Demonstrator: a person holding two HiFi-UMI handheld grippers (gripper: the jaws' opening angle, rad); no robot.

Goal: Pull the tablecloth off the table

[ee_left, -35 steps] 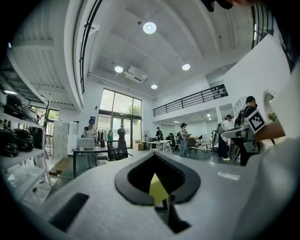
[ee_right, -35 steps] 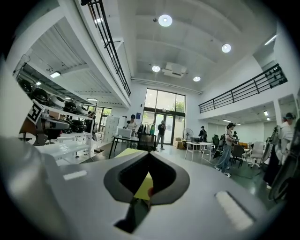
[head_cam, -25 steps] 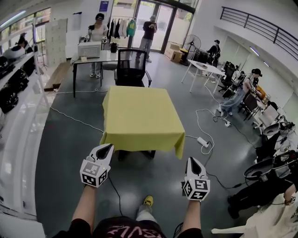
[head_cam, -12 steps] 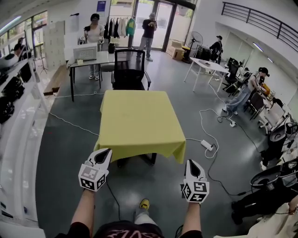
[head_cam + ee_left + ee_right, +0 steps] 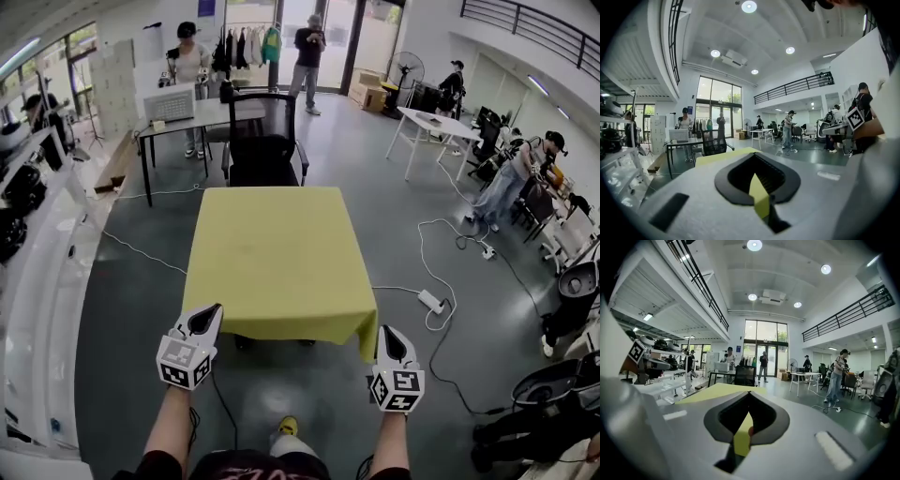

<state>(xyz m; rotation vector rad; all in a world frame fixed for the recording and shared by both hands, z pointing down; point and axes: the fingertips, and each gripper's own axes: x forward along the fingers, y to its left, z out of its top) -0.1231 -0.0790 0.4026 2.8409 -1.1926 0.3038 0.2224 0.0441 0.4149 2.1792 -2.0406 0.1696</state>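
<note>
Yellow fabric tablecloth (image 5: 277, 258) lay flat and square over the table (image 5: 242, 343), of which only dark feet showed below the near hem; by my reading it was not yet pulled at all.

In the head view, with me at 6 o'clock, the left gripper (image 5: 212, 309) hung at the cloth's 7 o'clock corner and the right gripper (image 5: 387, 330) just beside the 5 o'clock corner. Whether either tip touched fabric I could not tell. A black mesh office chair (image 5: 264, 141) stood close against the far edge at 12 o'clock. A white power strip (image 5: 432, 301) with its leads lay on the floor at 4 o'clock, and a thin black cable (image 5: 225, 403) ran near my yellow shoe (image 5: 288, 427).

In the left gripper view the jaws were pressed together. A narrow yellow strip (image 5: 758, 197) sat in the slot; cloth or part of the tool, I could not say.

In the right gripper view the jaws were likewise together, with a like yellow strip (image 5: 740, 437) in the slot.

I judged these the risks. Closed jaws would only nudge the hem, so both needed to part first. An uneven pull could skew the tablecloth, or its far hem could catch on the chair. Stepping back, I could tread on the floor leads.
</note>
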